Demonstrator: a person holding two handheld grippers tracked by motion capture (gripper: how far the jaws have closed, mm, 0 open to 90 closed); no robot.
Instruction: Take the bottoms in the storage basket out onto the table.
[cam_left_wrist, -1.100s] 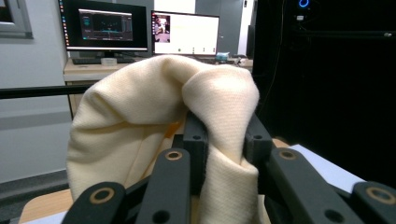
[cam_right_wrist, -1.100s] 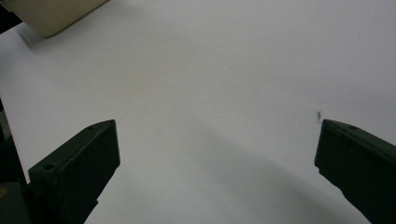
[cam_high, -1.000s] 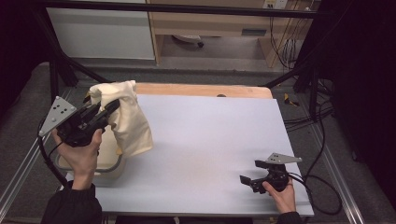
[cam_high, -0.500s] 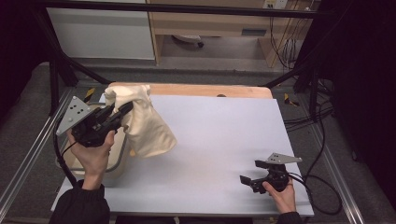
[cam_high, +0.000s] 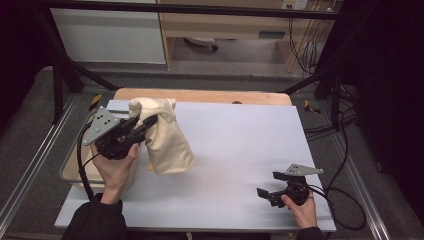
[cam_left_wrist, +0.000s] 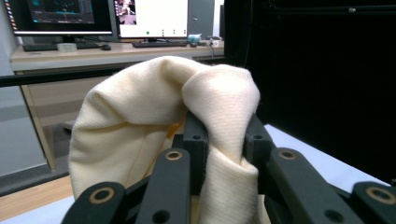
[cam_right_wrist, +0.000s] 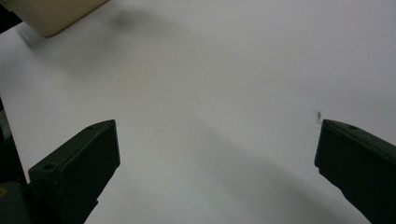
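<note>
- At the counter's left edge, your left hand-held gripper (cam_high: 144, 125) is raised off the surface, its jaws pinching a fold of the cream cloth (cam_high: 165, 137) — in the left gripper view the fabric bunches between them.
- The cloth hangs from that grip, its lower end over the white counter (cam_high: 240, 150), just beside the beige tub (cam_high: 70, 172).
- Near the front right corner, your right hand-held gripper (cam_high: 265, 194) rests low, jaws spread wide — well apart from the cloth.
</note>
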